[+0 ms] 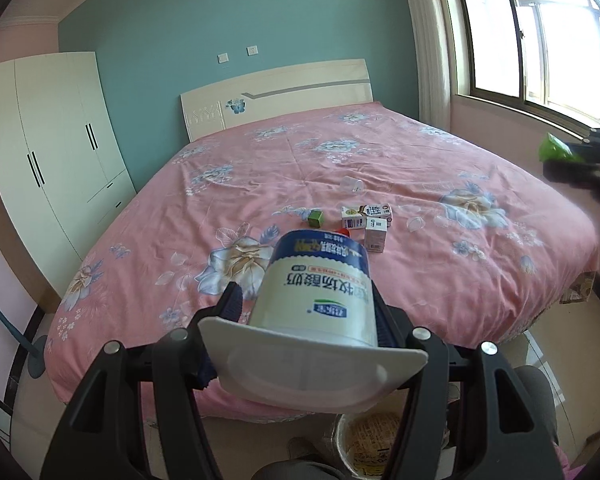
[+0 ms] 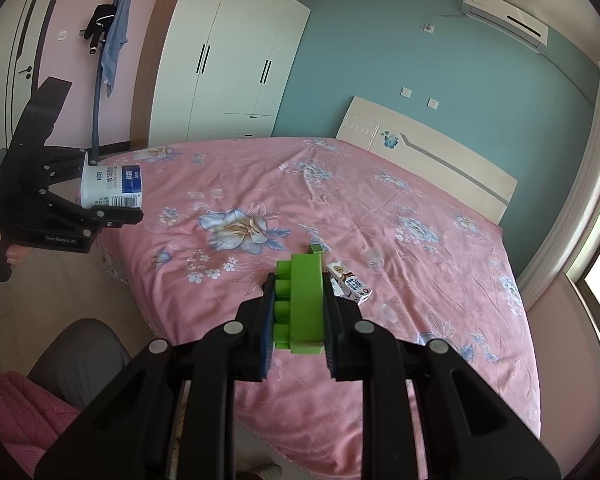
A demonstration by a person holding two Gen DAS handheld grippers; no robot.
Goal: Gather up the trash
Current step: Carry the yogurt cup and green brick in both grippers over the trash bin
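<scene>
Both grippers are matte black plastic frames with open triangular cut-outs and round silver screw heads at the linkage pivots. The left gripper (image 1: 306,304) carries ribbed dark blue pads on the inner faces of its fingers (image 1: 230,304). The right gripper (image 2: 299,312) has the same blue ribbed pads. In the right wrist view, the side plate of the left gripper bears white lettering reading "GenRobot.AI" and a small white label. The person wears grey trousers (image 2: 80,352) and a pink knitted top (image 2: 16,412).

a small green cube (image 1: 315,218) lies on the pink flowered bedspread (image 1: 380,152), left of two printed cardboard cartons (image 1: 366,216). a clear plastic cup (image 1: 352,185) lies behind them.
</scene>
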